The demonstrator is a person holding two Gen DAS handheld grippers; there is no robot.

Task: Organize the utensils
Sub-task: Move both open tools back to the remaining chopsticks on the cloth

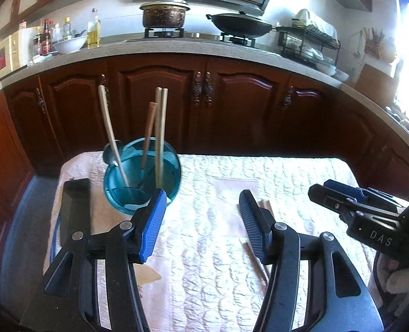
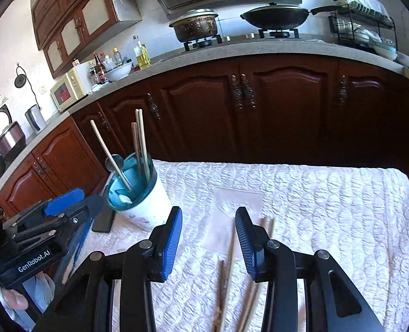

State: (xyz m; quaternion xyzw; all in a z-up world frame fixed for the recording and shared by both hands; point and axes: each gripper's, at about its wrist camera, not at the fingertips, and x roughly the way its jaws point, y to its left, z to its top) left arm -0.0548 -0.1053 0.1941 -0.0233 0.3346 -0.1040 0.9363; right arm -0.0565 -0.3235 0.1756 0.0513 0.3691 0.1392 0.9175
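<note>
A teal-rimmed white cup [image 1: 140,178] [image 2: 140,202] stands at the table's left, holding several chopsticks [image 1: 160,127] [image 2: 140,141] and a metal spoon [image 1: 110,152] [image 2: 115,163]. Several loose chopsticks [image 2: 229,274] [image 1: 255,260] lie on the white quilted cloth [image 1: 287,182] [image 2: 329,207], under and just in front of my right gripper. My left gripper [image 1: 201,211] is open and empty, its left finger right in front of the cup. My right gripper [image 2: 208,228] is open and empty above the loose chopsticks. It also shows in the left wrist view [image 1: 340,193].
A black phone [image 1: 75,207] [image 2: 103,218] lies left of the cup. Brown paper [image 1: 233,191] lies on the cloth's middle. Dark wooden cabinets [image 1: 204,105] and a counter with a stove, a pot [image 1: 164,13] and a wok [image 1: 241,23] stand behind the table.
</note>
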